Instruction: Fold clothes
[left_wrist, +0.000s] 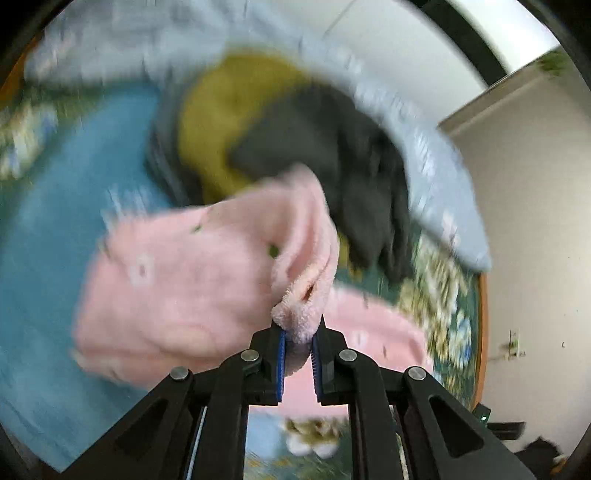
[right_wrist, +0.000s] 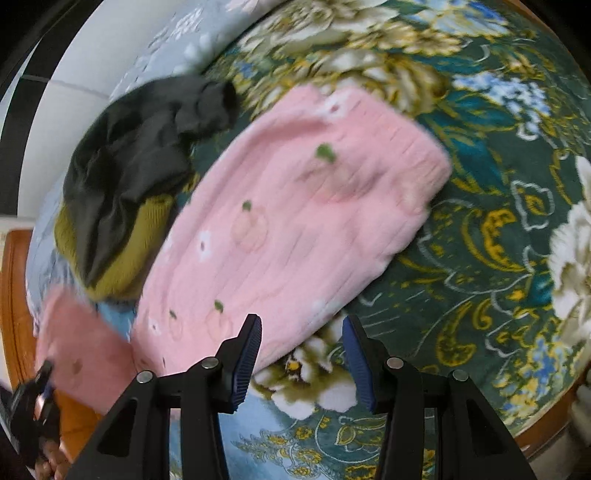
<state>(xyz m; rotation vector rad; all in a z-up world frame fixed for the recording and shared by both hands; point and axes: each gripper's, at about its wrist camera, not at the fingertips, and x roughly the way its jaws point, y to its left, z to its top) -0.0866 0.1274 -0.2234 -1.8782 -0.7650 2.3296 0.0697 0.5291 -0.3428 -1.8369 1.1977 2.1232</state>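
A fluffy pink garment (right_wrist: 295, 206) with small fruit and flower prints lies spread on the green floral blanket (right_wrist: 498, 221). My left gripper (left_wrist: 298, 332) is shut on a bunched edge of this pink garment (left_wrist: 184, 288), lifting it; the view is blurred by motion. My right gripper (right_wrist: 301, 332) is open just above the garment's near edge, with nothing between its fingers. The left gripper (right_wrist: 40, 380) also shows at the lower left of the right wrist view, holding a raised pink flap.
A dark grey garment (right_wrist: 129, 158) lies on a mustard knitted one (right_wrist: 129, 243) beside the pink garment. A pale blue floral quilt (left_wrist: 436, 155) runs along the wall. A blue cloth (left_wrist: 55, 221) sits at left. The wooden bed edge (right_wrist: 14, 295) is close by.
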